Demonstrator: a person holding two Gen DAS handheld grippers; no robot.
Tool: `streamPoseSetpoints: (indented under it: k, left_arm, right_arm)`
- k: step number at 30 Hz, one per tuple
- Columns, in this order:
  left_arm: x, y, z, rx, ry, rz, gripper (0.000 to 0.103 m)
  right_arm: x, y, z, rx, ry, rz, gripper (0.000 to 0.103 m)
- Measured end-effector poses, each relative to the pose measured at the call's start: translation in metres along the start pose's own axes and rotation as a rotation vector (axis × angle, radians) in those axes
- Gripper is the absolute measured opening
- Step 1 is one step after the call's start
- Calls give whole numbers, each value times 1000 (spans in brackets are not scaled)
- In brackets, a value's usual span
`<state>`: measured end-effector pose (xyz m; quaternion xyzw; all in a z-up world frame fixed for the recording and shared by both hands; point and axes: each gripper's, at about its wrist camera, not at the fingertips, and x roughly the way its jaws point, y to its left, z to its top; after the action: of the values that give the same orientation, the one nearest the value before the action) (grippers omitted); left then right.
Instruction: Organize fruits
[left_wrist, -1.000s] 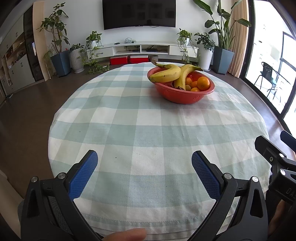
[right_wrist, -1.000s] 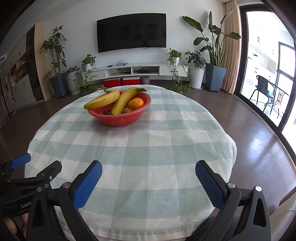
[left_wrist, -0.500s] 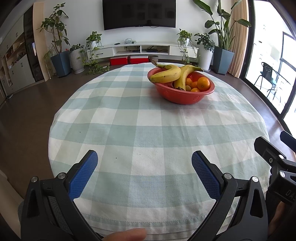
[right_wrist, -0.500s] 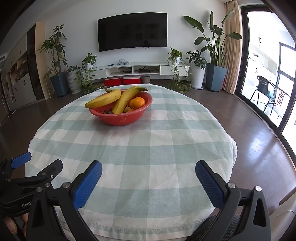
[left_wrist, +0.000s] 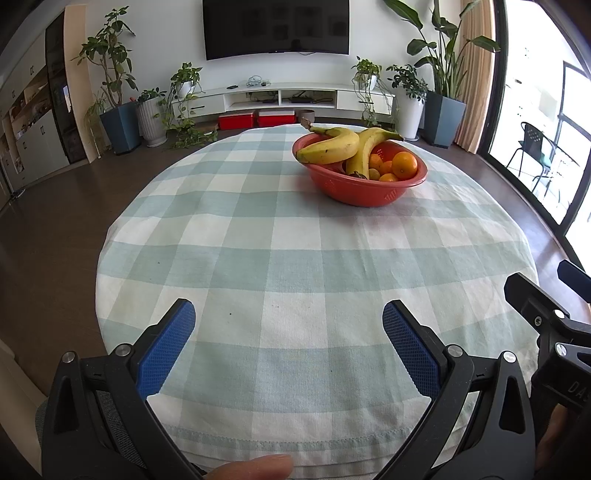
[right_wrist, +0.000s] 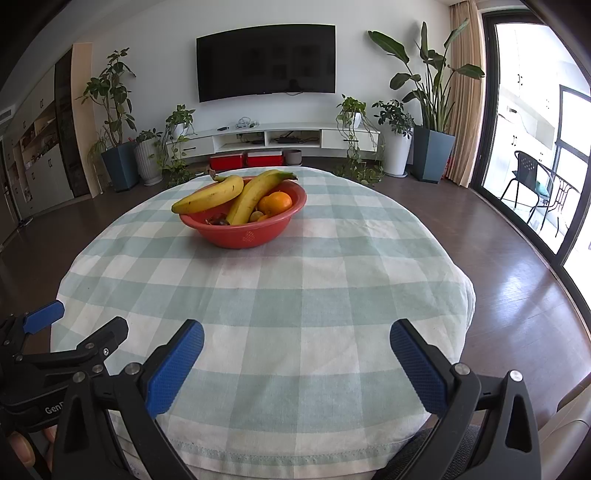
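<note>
A red bowl (left_wrist: 369, 188) stands at the far side of the round checked table (left_wrist: 288, 266). It holds two bananas (left_wrist: 332, 147) and several oranges (left_wrist: 404, 164). In the right wrist view the bowl (right_wrist: 243, 232) sits far left of centre with the bananas (right_wrist: 210, 195) and an orange (right_wrist: 275, 203). My left gripper (left_wrist: 288, 317) is open and empty above the near table edge. My right gripper (right_wrist: 295, 336) is open and empty too, beside it on the right. Each gripper shows at the edge of the other's view.
Beyond the table are a TV (right_wrist: 266, 61), a low white cabinet (right_wrist: 273, 138), potted plants (right_wrist: 432, 122) and red boxes (right_wrist: 245, 160) on the floor. Glass doors (right_wrist: 535, 129) are on the right. Dark wooden floor surrounds the table.
Both grippers have barely moved; the right wrist view has drifted slightly. Nothing was picked up or let go.
</note>
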<state>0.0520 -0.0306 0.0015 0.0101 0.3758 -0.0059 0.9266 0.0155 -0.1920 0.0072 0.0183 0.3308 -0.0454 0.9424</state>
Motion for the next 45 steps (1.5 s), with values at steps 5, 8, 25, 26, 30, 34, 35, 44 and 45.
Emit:
streamPoseSetpoints:
  k: [5, 8, 25, 26, 30, 34, 35, 44, 45]
  left_arm:
    - [0, 0, 0, 1, -1, 1, 103]
    - [0, 0, 0, 0, 0, 2, 103]
    - [0, 0, 0, 1, 0, 2, 103]
    - [0, -1, 0, 1, -1, 2, 103]
    - [0, -1, -1, 3, -2, 2, 103]
    - [0, 0, -1, 2, -2, 2, 103]
    - [0, -1, -1, 2, -2, 2, 103]
    - [0, -1, -1, 3, -1, 1, 103]
    - [0, -1, -1, 3, -1, 3, 103]
  right_arm:
    - [0, 0, 0, 0, -1, -1, 103]
    - [-1, 0, 0, 0, 1, 0, 103]
    - [-1, 2, -1, -4, 3, 0, 103]
    - [-1, 2, -1, -3, 3, 0, 103]
    - [-1, 2, -1, -4, 4, -1, 103]
    - [-1, 2, 0, -4, 4, -1, 103]
    - [-1, 2, 0, -4, 4, -1, 103]
    - [-2, 3, 0, -4, 5, -1, 103]
    - [-2, 3, 0, -5, 5, 0, 103]
